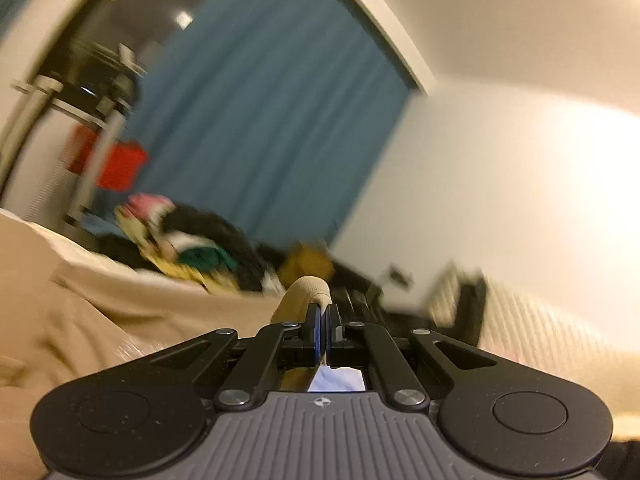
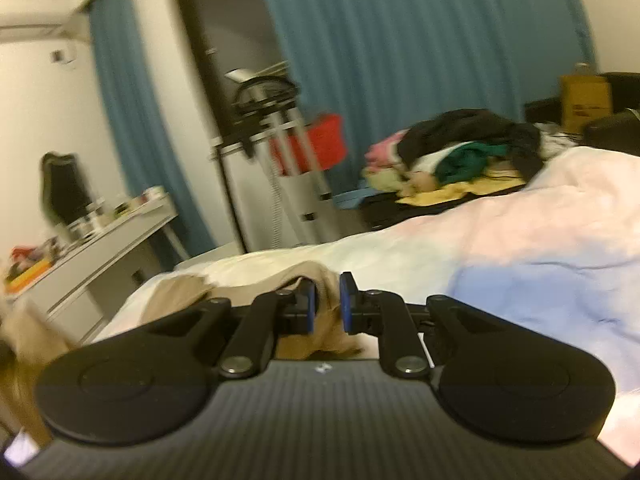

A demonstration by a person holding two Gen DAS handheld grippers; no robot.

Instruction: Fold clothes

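Observation:
A beige garment [image 1: 72, 320] lies spread over the left of the bed. My left gripper [image 1: 323, 312] is shut on a fold of it, which bulges up just past the fingertips [image 1: 304, 292]. In the right wrist view the same beige garment [image 2: 180, 296] lies on the white bedcover [image 2: 520, 232]. My right gripper [image 2: 328, 300] has its jaws a small gap apart with a bunch of the beige cloth between them; whether the pads press it I cannot tell.
A pile of mixed clothes [image 2: 460, 152] sits at the far end of the bed, also in the left wrist view [image 1: 188, 240]. Blue curtains [image 2: 400, 60], a metal stand with a red item [image 2: 312, 144] and a cluttered white desk [image 2: 100, 232] stand beyond.

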